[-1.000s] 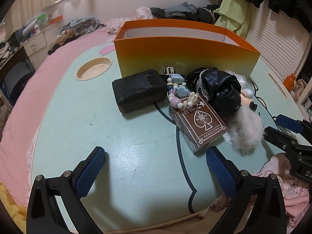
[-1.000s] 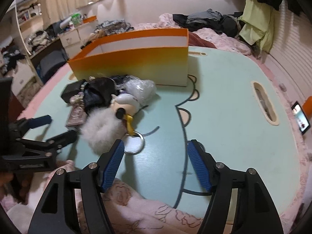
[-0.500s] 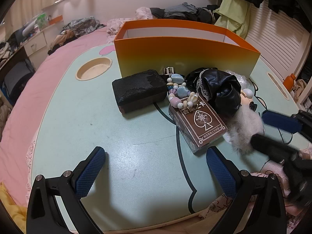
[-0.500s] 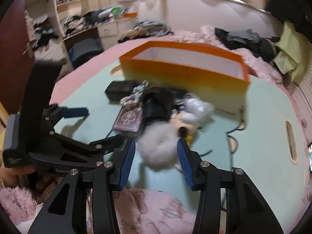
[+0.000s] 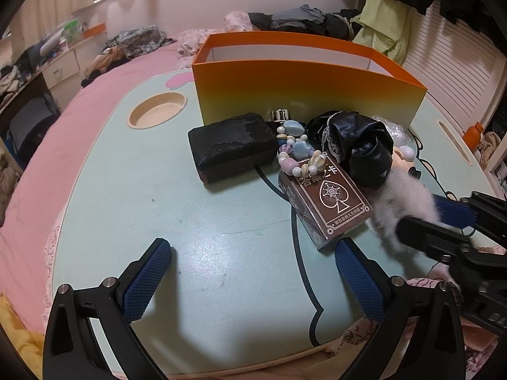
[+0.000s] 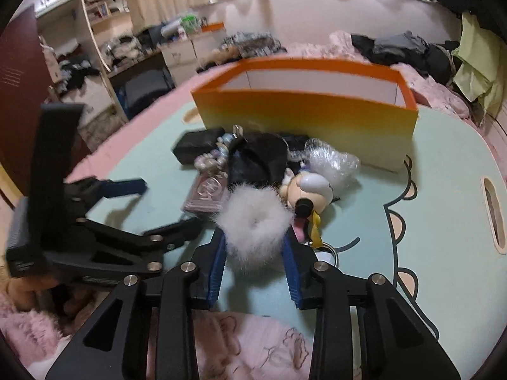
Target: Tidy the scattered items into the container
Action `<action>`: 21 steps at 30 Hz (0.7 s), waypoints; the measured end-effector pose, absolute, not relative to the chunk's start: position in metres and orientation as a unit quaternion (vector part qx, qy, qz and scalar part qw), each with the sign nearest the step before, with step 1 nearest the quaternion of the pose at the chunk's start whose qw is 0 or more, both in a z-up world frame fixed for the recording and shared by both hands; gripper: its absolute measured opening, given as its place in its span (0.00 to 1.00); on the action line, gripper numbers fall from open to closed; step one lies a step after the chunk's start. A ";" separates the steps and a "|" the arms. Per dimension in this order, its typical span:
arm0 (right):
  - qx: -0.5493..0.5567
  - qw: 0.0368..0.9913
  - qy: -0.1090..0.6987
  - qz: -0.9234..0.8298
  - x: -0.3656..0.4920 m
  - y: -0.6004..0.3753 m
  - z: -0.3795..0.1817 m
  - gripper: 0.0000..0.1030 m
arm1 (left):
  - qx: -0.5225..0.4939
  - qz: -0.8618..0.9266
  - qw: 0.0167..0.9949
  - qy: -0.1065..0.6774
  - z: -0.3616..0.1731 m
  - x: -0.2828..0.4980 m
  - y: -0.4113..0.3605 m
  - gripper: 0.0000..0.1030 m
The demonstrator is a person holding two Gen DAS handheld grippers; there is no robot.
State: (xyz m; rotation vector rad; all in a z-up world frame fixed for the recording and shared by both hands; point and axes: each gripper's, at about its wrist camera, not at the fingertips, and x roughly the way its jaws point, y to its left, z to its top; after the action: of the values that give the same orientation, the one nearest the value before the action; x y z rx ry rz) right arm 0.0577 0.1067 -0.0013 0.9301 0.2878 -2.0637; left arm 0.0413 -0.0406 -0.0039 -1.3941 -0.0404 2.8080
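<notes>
Between right pads: white pompom (image 6: 255, 225), jaws just closing onto its sides.
Ahead: orange box (image 6: 304, 117), top open.
Left gripper (image 5: 253, 272): jaws wide apart, empty, over bare table (image 5: 177, 202).
Right gripper (image 6: 255, 264): angled down.

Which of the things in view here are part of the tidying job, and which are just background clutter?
Job:
- orange box, the container
- white pompom, between the right tool's closing pads
- card pack
- shell bracelet
- black block
- black cloth
- toy figure
- left tool, open, empty

Lying about:
- clothes pile
- green garment
- shelves
</notes>
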 end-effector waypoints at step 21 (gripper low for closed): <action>0.313 0.391 0.047 -0.865 0.059 0.140 0.022 0.34 | -0.415 0.907 0.066 0.003 0.012 0.023 -0.008 0.61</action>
State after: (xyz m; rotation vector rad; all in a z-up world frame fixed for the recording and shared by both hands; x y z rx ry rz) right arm 0.0594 0.1404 0.0222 0.7947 0.1192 -2.1968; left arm 0.0230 -0.0081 0.0124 -1.2521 0.0099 2.7365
